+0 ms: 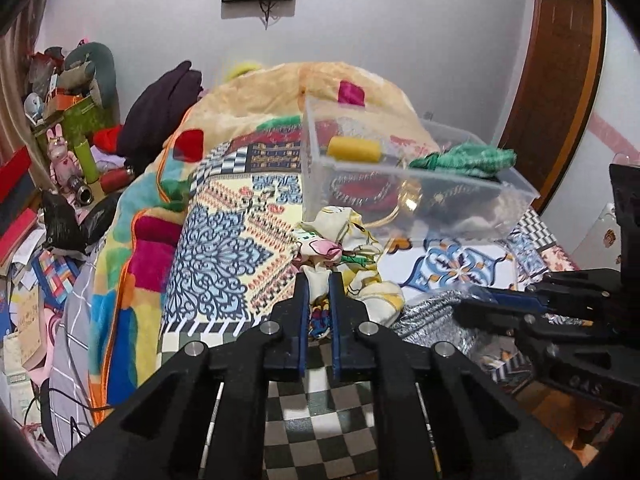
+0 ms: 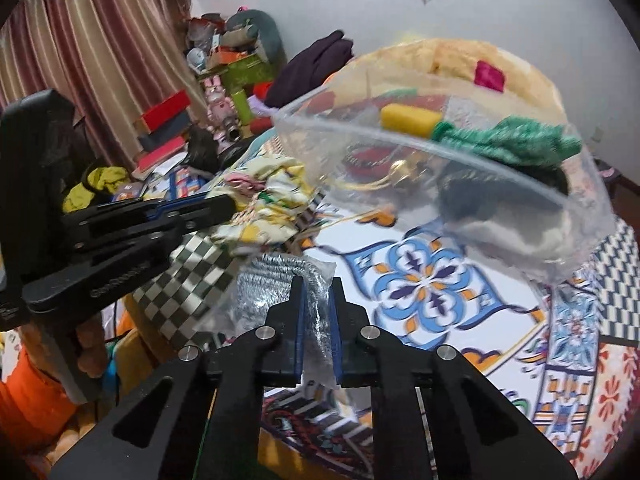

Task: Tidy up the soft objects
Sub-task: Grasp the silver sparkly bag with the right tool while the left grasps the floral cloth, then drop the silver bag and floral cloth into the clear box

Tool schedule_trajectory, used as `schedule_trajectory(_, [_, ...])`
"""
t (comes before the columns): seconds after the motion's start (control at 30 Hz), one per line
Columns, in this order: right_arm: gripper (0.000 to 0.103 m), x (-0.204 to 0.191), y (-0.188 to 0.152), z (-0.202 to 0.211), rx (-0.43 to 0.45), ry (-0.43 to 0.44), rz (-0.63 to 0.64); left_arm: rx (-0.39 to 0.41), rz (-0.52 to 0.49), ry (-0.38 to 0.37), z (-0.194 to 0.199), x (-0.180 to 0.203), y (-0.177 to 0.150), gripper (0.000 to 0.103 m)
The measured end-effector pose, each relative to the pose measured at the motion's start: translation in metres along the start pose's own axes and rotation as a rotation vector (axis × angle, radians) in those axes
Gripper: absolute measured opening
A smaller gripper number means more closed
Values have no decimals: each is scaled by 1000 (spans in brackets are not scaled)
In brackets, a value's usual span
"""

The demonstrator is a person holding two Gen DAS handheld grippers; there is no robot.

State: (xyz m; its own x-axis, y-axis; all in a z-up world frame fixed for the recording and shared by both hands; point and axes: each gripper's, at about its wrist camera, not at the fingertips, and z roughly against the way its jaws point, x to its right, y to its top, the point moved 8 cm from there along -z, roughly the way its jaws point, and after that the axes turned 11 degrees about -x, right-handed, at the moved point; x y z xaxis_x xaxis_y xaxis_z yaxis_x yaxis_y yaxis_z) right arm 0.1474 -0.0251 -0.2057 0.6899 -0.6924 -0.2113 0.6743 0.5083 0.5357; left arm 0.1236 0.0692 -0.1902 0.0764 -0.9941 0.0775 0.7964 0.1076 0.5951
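My left gripper is shut on a cream floral cloth, which bunches on the patterned bedspread just ahead of the fingers; it also shows in the right wrist view. My right gripper is shut on a clear plastic bag holding grey knitted fabric, seen in the left wrist view too. A clear plastic bin stands behind the cloth, holding a yellow roll, a green cloth and dark items. The bin is blurred in the right wrist view.
A thick folded blanket rises behind the bin. A dark purple garment lies at its left. A cluttered shelf with boxes and toys stands at far left. A checkered cloth lies under the left gripper.
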Motion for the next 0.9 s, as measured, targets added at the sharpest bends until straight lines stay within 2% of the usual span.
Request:
schedule_trajectory(0.5, [8, 32, 33, 78, 222, -127, -45, 167, -29, -59, 52, 21, 45, 8])
schedule_trajectory(0.7, [8, 49, 56, 110, 329, -171, -83, 218, -42, -66, 56, 32, 70, 8])
schedule_trajectory(0.9, [8, 64, 79, 115, 382, -222, -111, 228, -46, -73, 44, 39, 93, 8])
